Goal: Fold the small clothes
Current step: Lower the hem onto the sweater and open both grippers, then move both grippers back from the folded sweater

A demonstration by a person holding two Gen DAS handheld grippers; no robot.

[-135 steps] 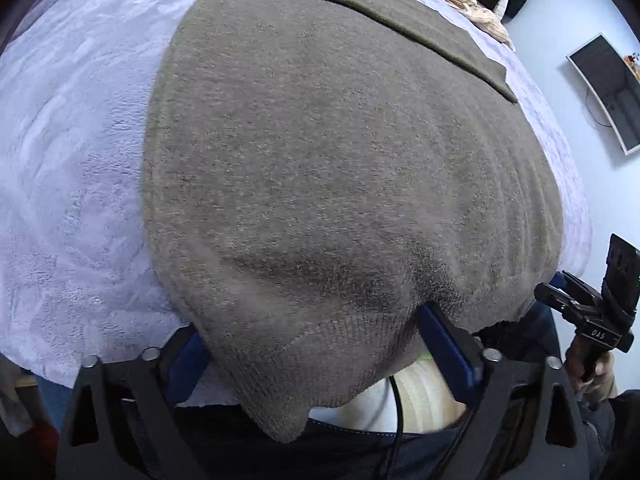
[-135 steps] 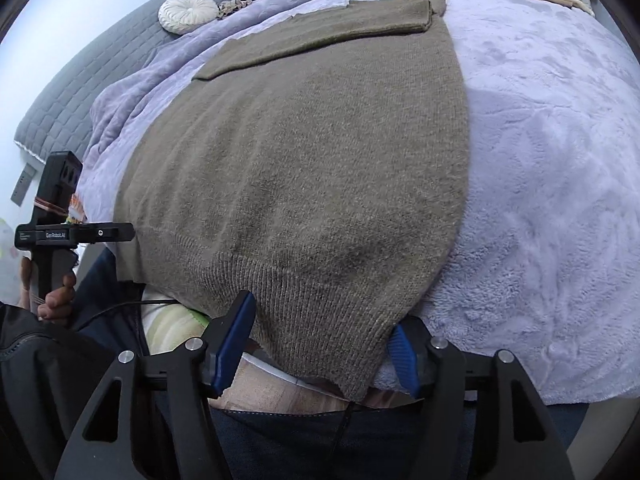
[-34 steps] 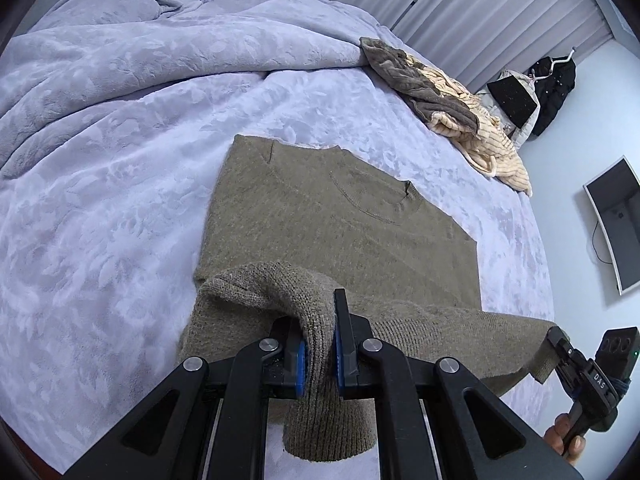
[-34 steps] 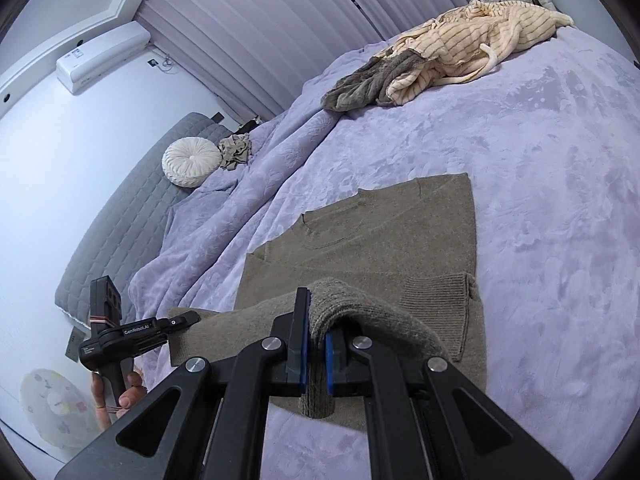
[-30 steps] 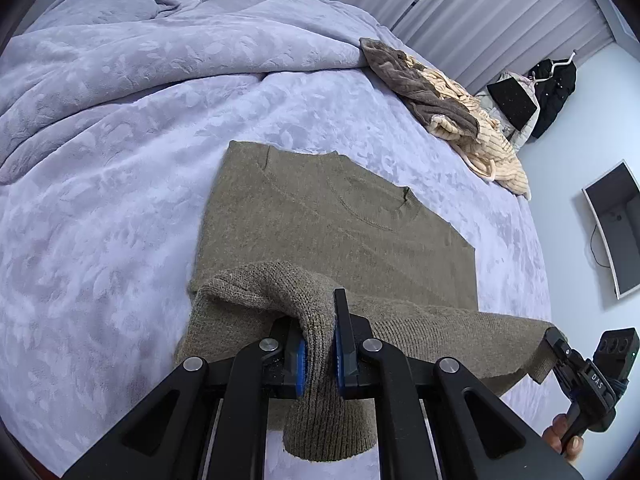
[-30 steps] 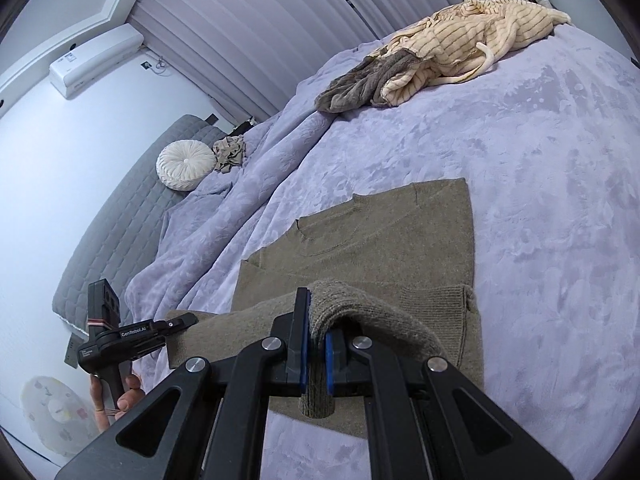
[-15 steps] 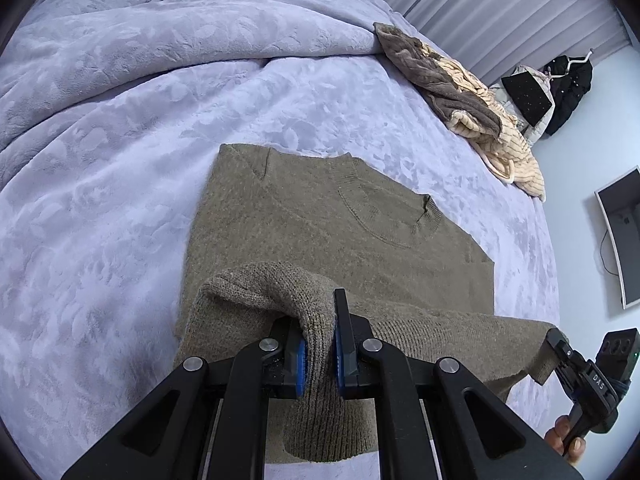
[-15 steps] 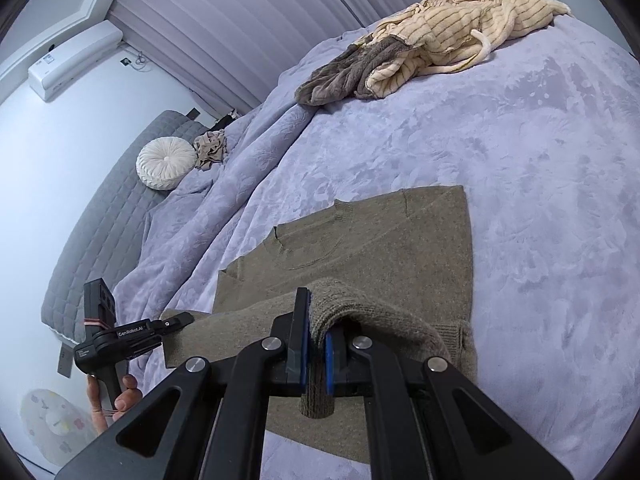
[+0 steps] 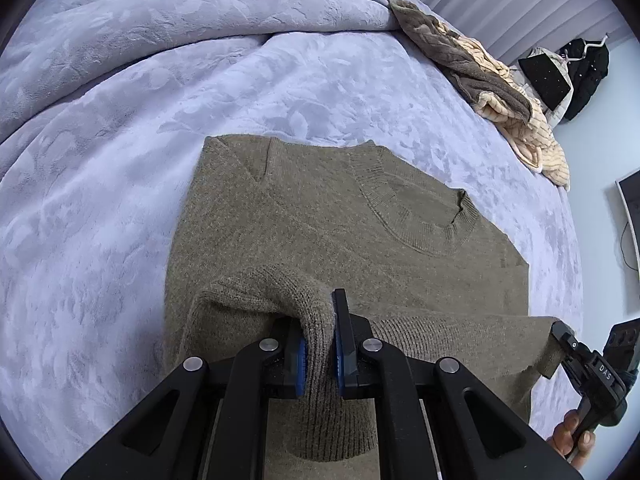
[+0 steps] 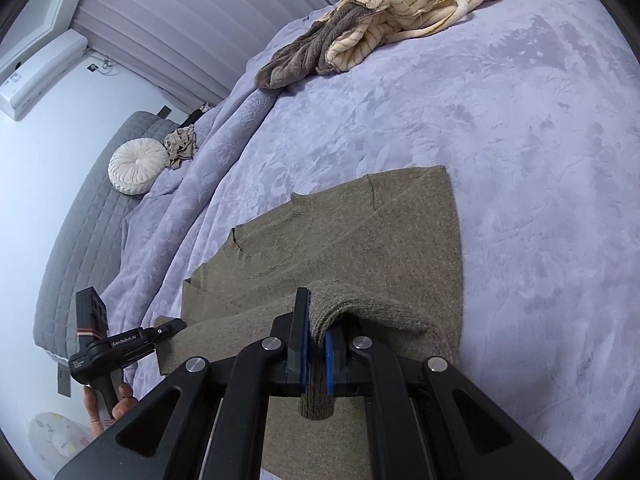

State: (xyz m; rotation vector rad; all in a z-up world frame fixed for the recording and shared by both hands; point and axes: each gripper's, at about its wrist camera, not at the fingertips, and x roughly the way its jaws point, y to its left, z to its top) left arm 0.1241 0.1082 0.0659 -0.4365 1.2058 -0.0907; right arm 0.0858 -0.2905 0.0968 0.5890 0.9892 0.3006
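Note:
An olive-brown knit sweater (image 9: 320,220) lies on the lavender bedspread (image 9: 120,120), its collar away from me and its sleeves folded in. My left gripper (image 9: 320,344) is shut on the left corner of the sweater's ribbed hem and holds it above the sweater's body. My right gripper (image 10: 316,348) is shut on the right corner of the same hem (image 10: 360,312). The hem stretches taut between the two grippers. Each gripper shows in the other's view: the right one (image 9: 560,334) and the left one (image 10: 172,326).
A pile of brown and cream striped clothes (image 10: 400,12) lies at the far side of the bed. A round white cushion (image 10: 138,170) and a crumpled beige cloth (image 10: 182,146) lie by the grey headboard (image 10: 80,240). A monitor (image 9: 630,232) hangs on the right wall.
Since 4.5 s ago both grippers have closed on the hem and lifted it. In the last second they have carried it forward over the sweater toward the collar.

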